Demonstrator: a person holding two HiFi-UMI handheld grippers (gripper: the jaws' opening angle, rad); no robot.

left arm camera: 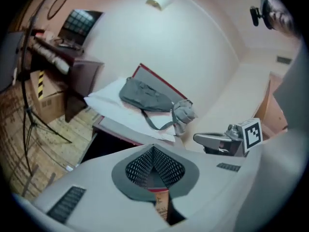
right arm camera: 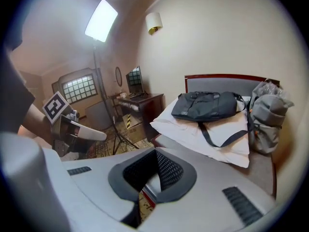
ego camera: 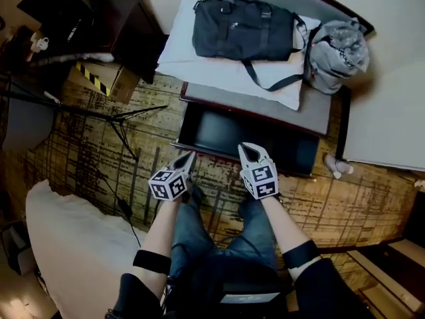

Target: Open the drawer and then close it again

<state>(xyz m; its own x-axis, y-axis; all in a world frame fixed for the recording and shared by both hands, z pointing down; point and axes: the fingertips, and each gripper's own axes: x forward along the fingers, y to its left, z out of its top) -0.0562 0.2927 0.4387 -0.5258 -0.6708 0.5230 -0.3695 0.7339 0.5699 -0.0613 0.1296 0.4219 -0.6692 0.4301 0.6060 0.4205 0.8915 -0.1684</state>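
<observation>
Head view: drawer (ego camera: 226, 133) stands pulled out from under the bed (ego camera: 312, 111), dark inside. Left gripper (ego camera: 184, 159) and right gripper (ego camera: 252, 153) hover over its near edge, fingers fully together, holding nothing. Likely rigid, weighty, straight-sliding; push squarely on front panel. Handle not discernible; contents lost in shadow.

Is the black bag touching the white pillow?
Touching. The right gripper view shows the black duffel bag lying on top of the white pillow, with its strap draped across the pillow.
</observation>
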